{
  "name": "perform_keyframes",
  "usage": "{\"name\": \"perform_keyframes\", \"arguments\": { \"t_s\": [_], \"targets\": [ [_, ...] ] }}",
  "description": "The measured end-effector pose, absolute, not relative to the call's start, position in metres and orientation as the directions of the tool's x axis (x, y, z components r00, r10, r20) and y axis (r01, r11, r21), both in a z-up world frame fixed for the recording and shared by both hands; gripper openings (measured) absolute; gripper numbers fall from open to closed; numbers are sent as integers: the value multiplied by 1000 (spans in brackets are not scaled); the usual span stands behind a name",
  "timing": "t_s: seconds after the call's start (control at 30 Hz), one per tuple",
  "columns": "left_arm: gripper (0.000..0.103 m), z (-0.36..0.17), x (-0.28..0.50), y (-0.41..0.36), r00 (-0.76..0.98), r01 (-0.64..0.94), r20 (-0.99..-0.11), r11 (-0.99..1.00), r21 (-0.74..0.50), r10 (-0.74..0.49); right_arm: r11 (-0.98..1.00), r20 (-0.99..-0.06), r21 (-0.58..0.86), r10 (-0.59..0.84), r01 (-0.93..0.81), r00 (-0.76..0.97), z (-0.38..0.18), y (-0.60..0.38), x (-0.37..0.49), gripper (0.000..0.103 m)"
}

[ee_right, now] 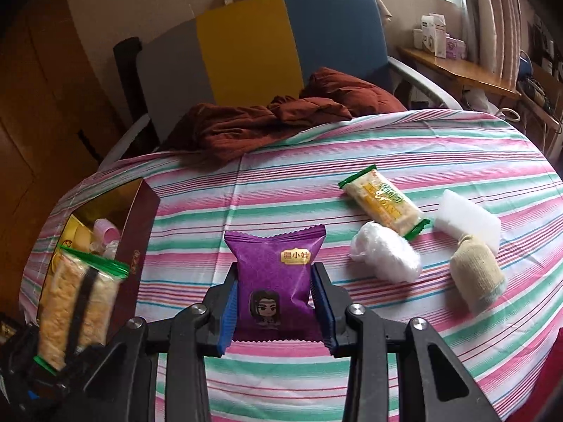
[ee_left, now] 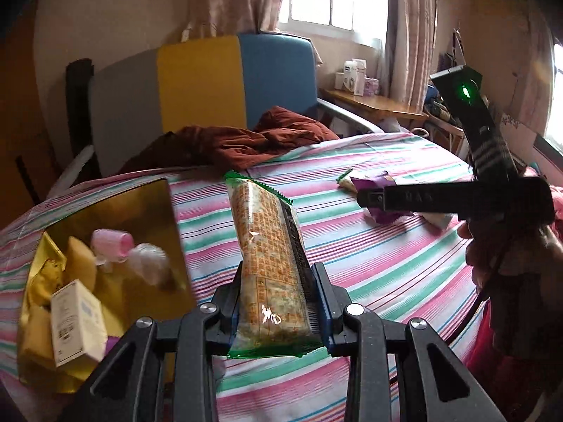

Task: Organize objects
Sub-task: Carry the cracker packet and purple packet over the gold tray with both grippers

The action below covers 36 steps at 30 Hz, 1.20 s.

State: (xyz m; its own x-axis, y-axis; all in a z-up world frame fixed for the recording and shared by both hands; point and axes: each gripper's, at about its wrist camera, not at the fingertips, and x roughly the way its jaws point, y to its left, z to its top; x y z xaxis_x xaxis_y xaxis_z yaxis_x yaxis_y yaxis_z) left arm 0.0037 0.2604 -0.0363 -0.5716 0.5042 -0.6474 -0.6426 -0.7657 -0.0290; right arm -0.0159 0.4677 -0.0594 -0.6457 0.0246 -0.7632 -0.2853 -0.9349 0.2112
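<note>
Left gripper (ee_left: 278, 302) clamps long green-edged cracker packet (ee_left: 271, 263); right gripper (ee_right: 278, 302) clamps purple snack pouch (ee_right: 276, 288), upright.

The purple snack packet (ee_right: 276, 281) reads "疆小娃"; the other wrappers' print looks too blurred.

Bed with a striped sheet (ee_right: 387, 140) in pink, green and white; a rumpled brown blanket (ee_right: 281, 119) lies at its far end. Behind: headboard (ee_right: 246, 45) panelled grey, yellow and blue, curtains (ee_left: 404, 35), wooden shelf (ee_right: 457, 66) carrying boxes (ee_right: 436, 35).
</note>
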Motion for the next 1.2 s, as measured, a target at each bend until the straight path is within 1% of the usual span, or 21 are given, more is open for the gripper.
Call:
{"name": "perform_keyframes", "arguments": {
  "t_s": [0.3, 0.6, 0.87, 1.2],
  "targets": [
    [34, -29, 4, 222, -607, -583, -640, -811, -43, 471, -942, -755, 250, -45, -223, -654, -58, 429, -5, 38],
    [34, -24, -1, 182, -647, -516, -626, -854, -62, 436, -943, -745, 309, -159, -124, -648, -56, 371, -11, 38],
    [34, -23, -14, 139, -683, -435, -620, -897, -80, 387, -957, -744, 291, -221, -8, -630, -47, 318, -30, 38],
    [34, -37, -53, 73, -674, -293, -668, -944, -151, 316, -963, -768, 249, -263, 105, -584, -48, 262, -61, 38]
  ]
}}
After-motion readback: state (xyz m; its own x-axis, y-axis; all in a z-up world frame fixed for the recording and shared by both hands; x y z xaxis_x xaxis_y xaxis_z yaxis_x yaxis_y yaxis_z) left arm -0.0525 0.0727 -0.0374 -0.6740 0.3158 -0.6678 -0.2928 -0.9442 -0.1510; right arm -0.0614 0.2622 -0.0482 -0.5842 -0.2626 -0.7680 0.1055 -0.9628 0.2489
